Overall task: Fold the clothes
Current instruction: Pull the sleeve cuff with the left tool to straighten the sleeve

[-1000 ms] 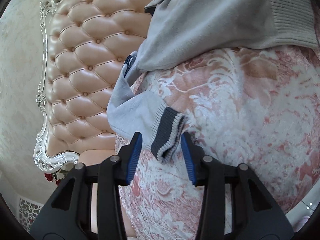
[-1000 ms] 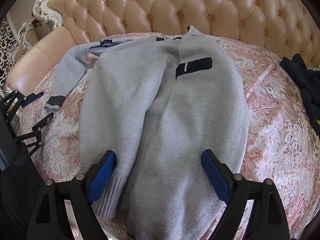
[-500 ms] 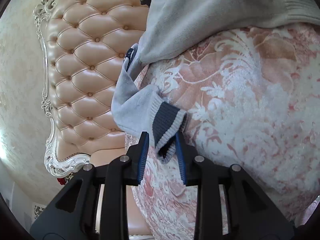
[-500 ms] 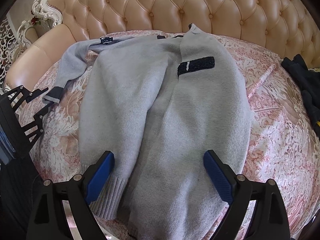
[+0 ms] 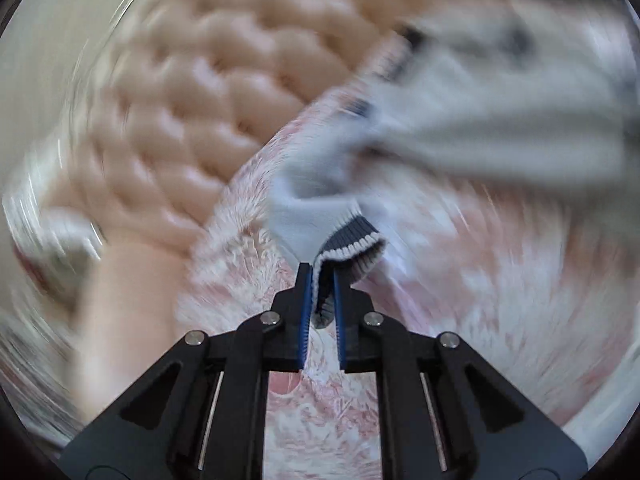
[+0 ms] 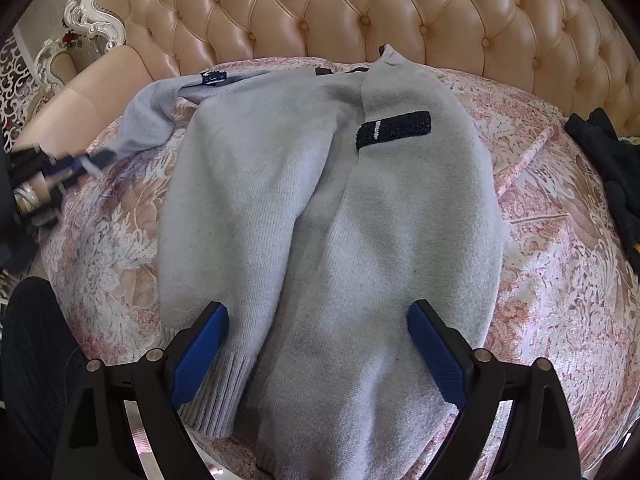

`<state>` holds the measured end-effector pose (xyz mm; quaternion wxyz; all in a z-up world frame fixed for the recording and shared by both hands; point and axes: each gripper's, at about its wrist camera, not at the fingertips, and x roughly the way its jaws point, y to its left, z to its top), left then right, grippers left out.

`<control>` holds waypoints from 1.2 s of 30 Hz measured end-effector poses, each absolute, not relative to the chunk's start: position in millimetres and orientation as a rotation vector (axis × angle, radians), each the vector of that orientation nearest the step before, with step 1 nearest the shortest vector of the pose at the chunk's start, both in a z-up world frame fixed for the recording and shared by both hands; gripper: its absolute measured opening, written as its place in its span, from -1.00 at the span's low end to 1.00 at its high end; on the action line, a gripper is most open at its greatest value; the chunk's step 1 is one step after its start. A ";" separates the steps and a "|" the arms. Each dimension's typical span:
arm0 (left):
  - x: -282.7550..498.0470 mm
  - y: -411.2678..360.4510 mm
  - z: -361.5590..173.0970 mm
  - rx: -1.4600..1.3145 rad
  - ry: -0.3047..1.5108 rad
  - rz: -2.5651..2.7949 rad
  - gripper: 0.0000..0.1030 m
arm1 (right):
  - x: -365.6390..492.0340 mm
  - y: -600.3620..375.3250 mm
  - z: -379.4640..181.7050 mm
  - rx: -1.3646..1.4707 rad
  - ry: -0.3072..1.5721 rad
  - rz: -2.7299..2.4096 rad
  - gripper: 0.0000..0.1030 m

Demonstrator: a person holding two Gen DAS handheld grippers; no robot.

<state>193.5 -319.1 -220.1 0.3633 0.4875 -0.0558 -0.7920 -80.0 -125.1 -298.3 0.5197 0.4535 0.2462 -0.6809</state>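
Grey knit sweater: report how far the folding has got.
Done: the grey knit sweater lies on the pink floral bedspread, one side folded over its middle. In hand: the left gripper is closing on the striped sleeve cuff. Left: that sleeve and the final folds. The right gripper hangs open.

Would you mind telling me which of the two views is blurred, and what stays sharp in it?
Left wrist view: streaky motion blur over the headboard and sweater; only the left claw and the striped cuff between its closing jaws are sharp. Right wrist view: crisp, fisheye-bent.
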 end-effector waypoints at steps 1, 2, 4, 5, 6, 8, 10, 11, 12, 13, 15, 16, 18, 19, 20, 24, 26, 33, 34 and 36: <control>203.5 -338.6 -206.8 1.193 -0.028 -2.058 -0.78 | -79.7 -125.4 -298.3 1.090 0.593 -1.633 0.80; 212.8 -353.2 -198.5 1.141 0.062 -2.067 -0.87 | -79.5 -125.3 -298.3 1.091 0.597 -1.633 0.80; 235.6 -394.4 -178.2 1.018 0.244 -2.070 -0.87 | -79.2 -124.8 -298.3 1.092 0.604 -1.632 0.80; 246.3 -414.2 -168.8 0.962 0.321 -2.067 -0.88 | -79.4 -124.6 -298.3 1.094 0.604 -1.632 0.80; 254.8 -432.2 -161.5 0.917 0.379 -2.060 -0.88 | -79.6 -124.5 -298.2 1.096 0.605 -1.632 0.80; 268.3 -463.3 -148.6 0.844 0.457 -2.036 -0.89 | -79.9 -125.5 -298.3 1.100 0.608 -1.633 0.80; 280.0 -486.7 -141.9 0.806 0.464 -1.965 -0.89 | -79.9 -127.1 -298.7 1.101 0.616 -1.633 0.80; 281.1 -491.1 -142.2 0.806 0.448 -1.950 -0.89 | -80.0 -127.0 -298.5 1.101 0.618 -1.632 0.80; 279.9 -489.0 -145.2 0.805 0.462 -1.982 -0.89 | -80.1 -126.9 -298.2 1.101 0.619 -1.631 0.80; 278.0 -486.2 -148.6 0.809 0.479 -2.017 -0.86 | -80.2 -127.0 -298.2 1.102 0.617 -1.631 0.80; 265.7 -465.3 -162.8 0.867 0.469 -2.093 -0.51 | -80.4 -127.3 -298.2 1.105 0.613 -1.632 0.80; 259.0 -452.5 -170.4 0.895 0.433 -2.118 -0.47 | -80.6 -127.4 -298.1 1.106 0.612 -1.632 0.80; 245.5 -425.2 -192.1 0.963 0.352 -2.136 -0.47 | -80.8 -127.2 -298.1 1.106 0.613 -1.631 0.82; 239.1 -410.7 -205.4 1.000 0.318 -2.139 -0.47 | -80.2 -128.1 -298.3 1.106 0.613 -1.629 0.84; 233.0 -390.5 -222.7 1.037 0.264 -2.131 -0.47 | -79.8 -128.6 -298.6 1.104 0.616 -1.627 0.86; 223.0 -330.9 -263.6 1.119 -0.086 -2.086 -0.47 | -77.8 -129.7 -299.1 1.099 0.630 -1.624 0.89; 226.8 -299.0 -281.4 1.177 -0.310 -2.051 -0.47 | -78.9 -129.0 -298.6 1.105 0.619 -1.617 0.89; 229.3 -243.0 -326.6 1.253 -0.865 -1.855 -0.42 | -75.7 -128.8 -299.1 1.100 0.615 -1.627 0.93; 227.2 -246.5 -327.7 1.272 -0.823 -1.862 -0.42 | -75.3 -129.2 -299.8 1.097 0.621 -1.628 0.94; 223.0 -249.5 -331.1 1.291 -0.808 -1.855 -0.41 | -74.6 -129.2 -300.2 1.095 0.632 -1.625 0.96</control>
